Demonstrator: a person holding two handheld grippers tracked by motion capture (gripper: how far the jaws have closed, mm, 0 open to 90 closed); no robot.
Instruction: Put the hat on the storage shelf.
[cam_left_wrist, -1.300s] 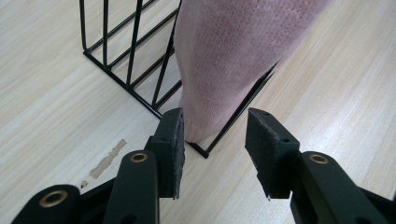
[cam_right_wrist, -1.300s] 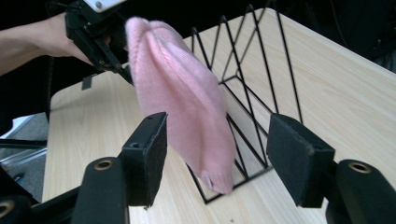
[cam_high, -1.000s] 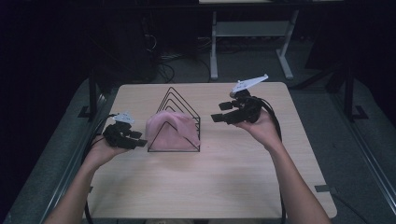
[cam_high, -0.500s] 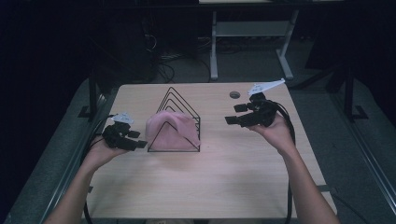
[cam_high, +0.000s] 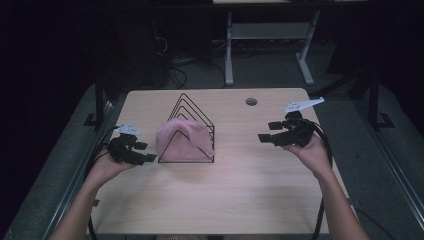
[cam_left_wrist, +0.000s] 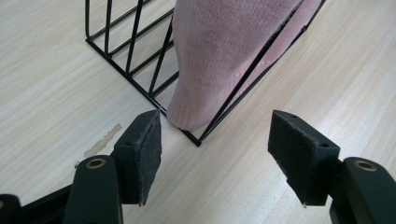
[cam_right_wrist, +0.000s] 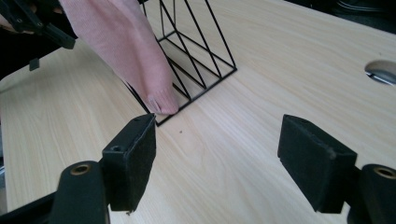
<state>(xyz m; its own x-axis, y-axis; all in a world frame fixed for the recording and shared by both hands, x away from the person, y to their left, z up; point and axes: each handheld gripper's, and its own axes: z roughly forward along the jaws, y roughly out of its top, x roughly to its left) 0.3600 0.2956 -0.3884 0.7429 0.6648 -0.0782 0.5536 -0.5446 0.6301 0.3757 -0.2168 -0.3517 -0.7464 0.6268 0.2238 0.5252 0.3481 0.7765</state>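
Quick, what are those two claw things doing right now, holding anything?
Left gripper: open, jaws have just been opening, holding nothing; the pink cloth hangs on the wire rack just ahead.
Right gripper: open, jaws have just been opening, holding nothing.

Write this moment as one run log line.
pink knitted cloth: draped on black wire rack | left gripper: open, beside | right gripper: open, apart

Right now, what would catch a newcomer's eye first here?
A pink cloth draped over a black wire rack at the table's middle stands out. The left gripper sits just beside the rack, its jaws open and empty; the right gripper hovers farther off, also open.
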